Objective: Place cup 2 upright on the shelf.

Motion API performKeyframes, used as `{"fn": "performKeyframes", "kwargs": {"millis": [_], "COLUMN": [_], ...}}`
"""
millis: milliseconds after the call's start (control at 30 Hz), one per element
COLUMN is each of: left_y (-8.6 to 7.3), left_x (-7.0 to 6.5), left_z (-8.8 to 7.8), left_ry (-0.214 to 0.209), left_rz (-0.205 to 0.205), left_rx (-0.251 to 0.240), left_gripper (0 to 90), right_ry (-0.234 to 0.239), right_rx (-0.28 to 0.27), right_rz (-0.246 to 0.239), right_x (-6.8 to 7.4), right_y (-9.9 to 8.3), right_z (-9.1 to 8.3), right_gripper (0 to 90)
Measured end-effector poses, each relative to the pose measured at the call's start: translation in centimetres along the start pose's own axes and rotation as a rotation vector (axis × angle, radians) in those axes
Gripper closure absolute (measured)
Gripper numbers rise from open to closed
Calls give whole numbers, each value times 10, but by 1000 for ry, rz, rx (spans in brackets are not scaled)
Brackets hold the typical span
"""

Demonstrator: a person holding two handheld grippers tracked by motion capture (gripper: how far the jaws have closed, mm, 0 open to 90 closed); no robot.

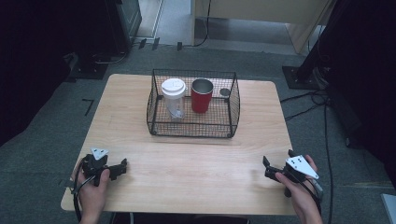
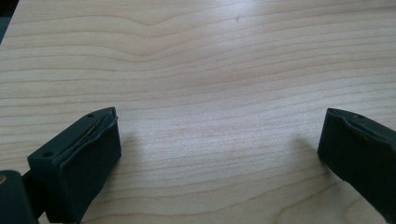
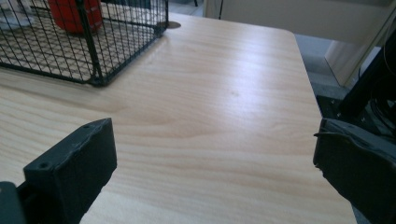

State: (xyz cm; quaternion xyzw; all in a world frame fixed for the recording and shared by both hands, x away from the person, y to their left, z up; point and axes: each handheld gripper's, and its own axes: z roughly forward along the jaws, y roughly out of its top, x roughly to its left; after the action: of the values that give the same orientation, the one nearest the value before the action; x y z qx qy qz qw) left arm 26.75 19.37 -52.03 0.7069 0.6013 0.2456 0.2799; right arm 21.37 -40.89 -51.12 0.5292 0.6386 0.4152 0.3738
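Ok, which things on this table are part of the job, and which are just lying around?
Part of the job:
wire basket
white-lidded cup
red cup
left gripper, open
right gripper, open

Just lying about:
small round disc behind the basket
cables on the floor

Light wood-grain table (image 1: 187, 158), rounded corners, bare across near half. Small round disc (image 1: 225, 92), grey, perhaps a lid, flat on tabletop just beside far right corner of wire basket (image 1: 191, 128), outside it. Grey carpet floor (image 1: 56, 121) all round table. Dark tape mark (image 1: 88, 106) on carpet left of table. Black stand base (image 1: 299, 77) off far right corner; another base (image 1: 88, 70) off far left. Black cables (image 1: 308, 100) trailing over carpet at right. Pale wooden panel (image 1: 261, 9) at back.
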Motion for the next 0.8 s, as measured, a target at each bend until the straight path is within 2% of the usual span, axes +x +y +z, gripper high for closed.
{"fn": "performKeyframes", "kwargs": {"millis": [200,367,500,600,667,800], "left_y": [0,0,0,0,0,0], "left_x": [0,0,0,0,0,0], "left_z": [0,0,0,0,0,0], "left_ry": [0,0,0,0,-1,-1], "left_rz": [1,1,1,2,2,1], "left_rx": [0,0,0,1,2,0], "left_gripper": [0,0,0,0,0,0], "right_ry": [-30,-37,-39,-28,-32,-14], "right_rx": [49,72,122,168,204,258], "right_rz": [-16,0,-8,23,23,-13], "right_x": [-6,-11,-13,-15,-16,-14], "right_y": [-10,-15,-16,-17,-18,-20], "right_z": [-3,-7,-10,-11,-11,-10], "right_gripper": [0,0,0,2,2,2]}}
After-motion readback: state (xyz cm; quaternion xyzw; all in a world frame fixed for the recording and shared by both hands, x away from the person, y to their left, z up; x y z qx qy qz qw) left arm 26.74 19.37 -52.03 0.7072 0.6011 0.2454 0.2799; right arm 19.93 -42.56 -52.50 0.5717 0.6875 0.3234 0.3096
